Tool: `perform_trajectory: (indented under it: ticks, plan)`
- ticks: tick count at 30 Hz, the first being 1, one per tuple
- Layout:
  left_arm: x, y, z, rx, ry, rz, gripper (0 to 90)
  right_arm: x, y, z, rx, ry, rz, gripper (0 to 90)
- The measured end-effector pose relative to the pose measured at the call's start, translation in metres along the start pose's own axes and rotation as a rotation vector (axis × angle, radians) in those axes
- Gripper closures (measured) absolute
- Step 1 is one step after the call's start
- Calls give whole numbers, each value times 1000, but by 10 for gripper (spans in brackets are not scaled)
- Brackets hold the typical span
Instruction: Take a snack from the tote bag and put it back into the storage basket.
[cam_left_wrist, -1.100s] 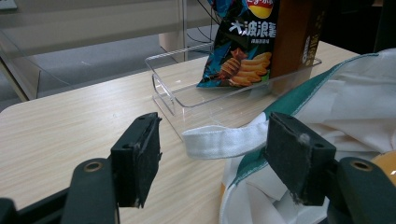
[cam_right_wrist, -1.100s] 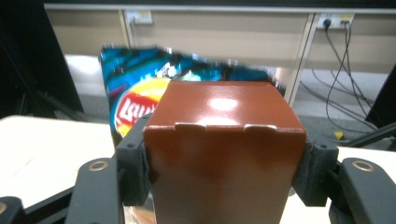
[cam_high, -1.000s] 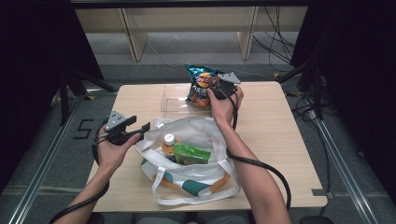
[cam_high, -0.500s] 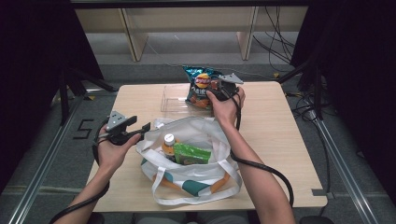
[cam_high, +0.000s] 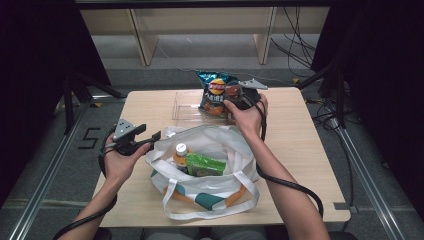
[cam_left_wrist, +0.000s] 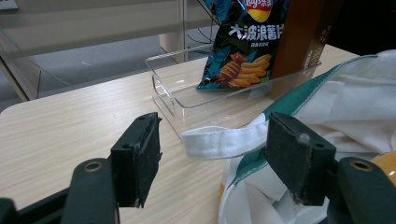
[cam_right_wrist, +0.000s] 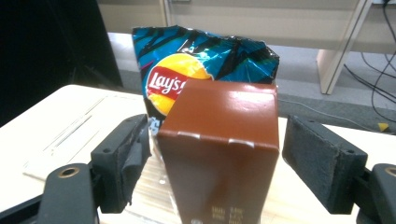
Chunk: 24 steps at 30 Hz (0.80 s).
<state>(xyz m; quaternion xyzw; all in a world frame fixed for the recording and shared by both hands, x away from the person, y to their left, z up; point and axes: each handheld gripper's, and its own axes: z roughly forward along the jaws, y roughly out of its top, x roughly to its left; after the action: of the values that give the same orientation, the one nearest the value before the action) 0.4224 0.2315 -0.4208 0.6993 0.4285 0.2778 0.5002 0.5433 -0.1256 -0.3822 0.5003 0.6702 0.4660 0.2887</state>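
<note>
Nearest the person, a white tote bag (cam_high: 205, 170) sits on the tabletop (cam_high: 300, 165), mouth open. Inside, an orange bottle (cam_high: 180, 154) and a green packet (cam_high: 205, 165) are seen, so unpacking is judged partly done, with at least these two left.

The left tool (cam_high: 148, 139) is held beside the bag's left rim, jaws wide. In the left gripper view a white strap (cam_left_wrist: 224, 140) runs between the pads, not pinched.

Farther off, a clear tray (cam_high: 187, 105) lies on the tabletop. A Lay's chip bag (cam_high: 214, 92) stands upright in it, and a brown box (cam_right_wrist: 219, 149) stands upright just in front of the chips.

The right tool (cam_right_wrist: 215, 158) straddles the box; its jaws have just been opening, and a gap shows beside each pad, so the box is judged released in the tray.
</note>
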Motion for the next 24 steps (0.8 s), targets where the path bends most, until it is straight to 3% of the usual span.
perform_trajectory:
  ticks: [7,8,10,11,16,17,19,20,24]
  plan:
    - [0,0,0,-2,1,-1,347,-2,-1,-17,20,40,12,268]
    - [0,0,0,-1,1,3,347,-4,-2,-18,10,52,-12,278]
    - [0,0,0,-6,0,4,347,-3,-3,-21,20,61,-5,304]
    - [0,0,0,-4,0,4,347,-4,-3,-22,22,74,-29,318]
    - [0,-1,0,0,4,1,347,-4,-6,-33,47,115,-26,418]
    - [0,-1,0,0,3,1,347,-5,-6,-36,43,128,-50,437]
    - [0,-1,0,-2,2,0,347,-4,-7,-42,68,147,-40,478]
    - [0,-1,0,-3,2,-1,347,-4,-8,-44,55,151,-63,495]
    - [0,-1,-1,-3,3,-1,347,-3,-10,-57,79,214,-82,576]
